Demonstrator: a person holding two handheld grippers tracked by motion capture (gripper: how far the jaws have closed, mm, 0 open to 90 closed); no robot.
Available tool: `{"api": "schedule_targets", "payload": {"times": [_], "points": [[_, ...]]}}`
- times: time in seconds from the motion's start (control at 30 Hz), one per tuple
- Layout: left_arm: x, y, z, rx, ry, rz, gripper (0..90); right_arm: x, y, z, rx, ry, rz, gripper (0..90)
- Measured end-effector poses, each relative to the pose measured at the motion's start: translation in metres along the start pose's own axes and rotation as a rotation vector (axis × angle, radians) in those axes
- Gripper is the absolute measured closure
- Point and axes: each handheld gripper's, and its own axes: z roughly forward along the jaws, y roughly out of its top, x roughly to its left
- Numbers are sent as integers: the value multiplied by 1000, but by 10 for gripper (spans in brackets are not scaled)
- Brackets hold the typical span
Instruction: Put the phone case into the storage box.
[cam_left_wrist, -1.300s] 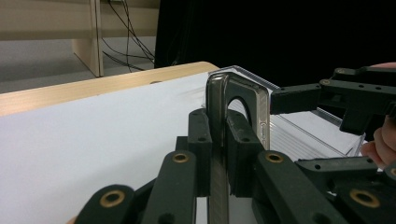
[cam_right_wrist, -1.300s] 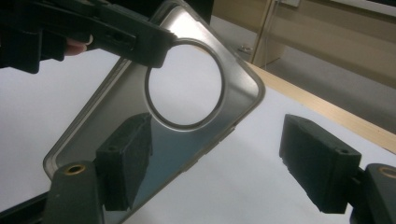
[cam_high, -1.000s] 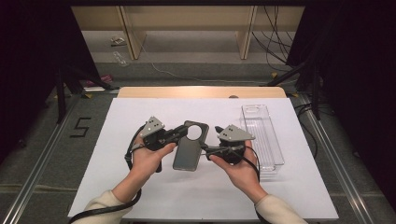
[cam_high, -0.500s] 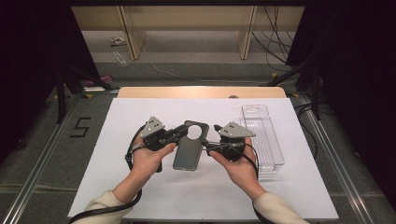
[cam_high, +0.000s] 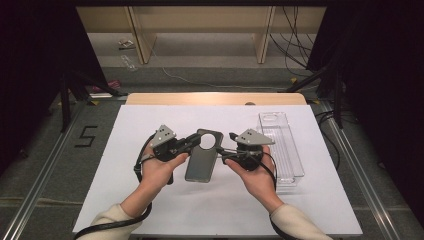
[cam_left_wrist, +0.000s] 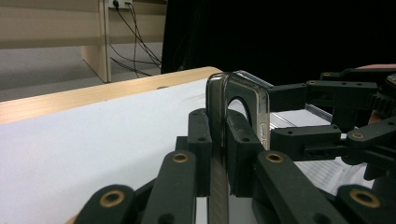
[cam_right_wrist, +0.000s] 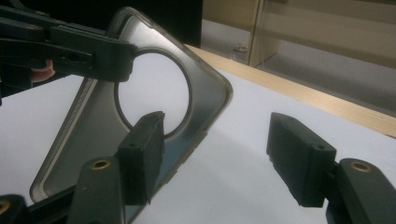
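Phone case (cam_high: 202, 157) clamped edge-on in left gripper (cam_left_wrist: 217, 140), right gripper (cam_right_wrist: 215, 154) open and closing beside it, one clear tray (cam_high: 280, 145) on desk (cam_high: 150, 210).

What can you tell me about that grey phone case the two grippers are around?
The phone case is smoky grey, see-through, soft-looking plastic with rounded corners, a raised rim and a large round hole near its top end. It is empty and held just above the white table. The left gripper pinches its top edge beside the hole. The right gripper has one jaw near its side, not pressing it.

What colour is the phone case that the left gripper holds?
The phone case is smoky grey and translucent; the right gripper view shows it best.
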Motion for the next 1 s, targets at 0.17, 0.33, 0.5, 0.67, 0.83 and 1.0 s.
{"api": "schedule_targets", "payload": {"times": [0.17, 0.33, 0.5, 0.67, 0.83, 1.0], "points": [[0, 0, 0, 0, -2, 2, 814, 0, 0, 0, -2, -3, 3, 423], [0, 0, 0, -4, 1, 0, 814, 0, 1, 0, -7, -7, 11, 446], [0, 0, 0, -2, 3, 5, 814, 1, 1, 1, -6, -6, 12, 471], [0, -1, 0, -1, 2, 8, 814, 1, 1, 1, -8, 3, 16, 525], [0, -1, 0, -3, 3, 8, 814, 2, 1, 2, -6, 2, 15, 546], [0, -1, 1, -3, 4, 10, 814, 1, 1, 3, -7, 0, 23, 565]]}}
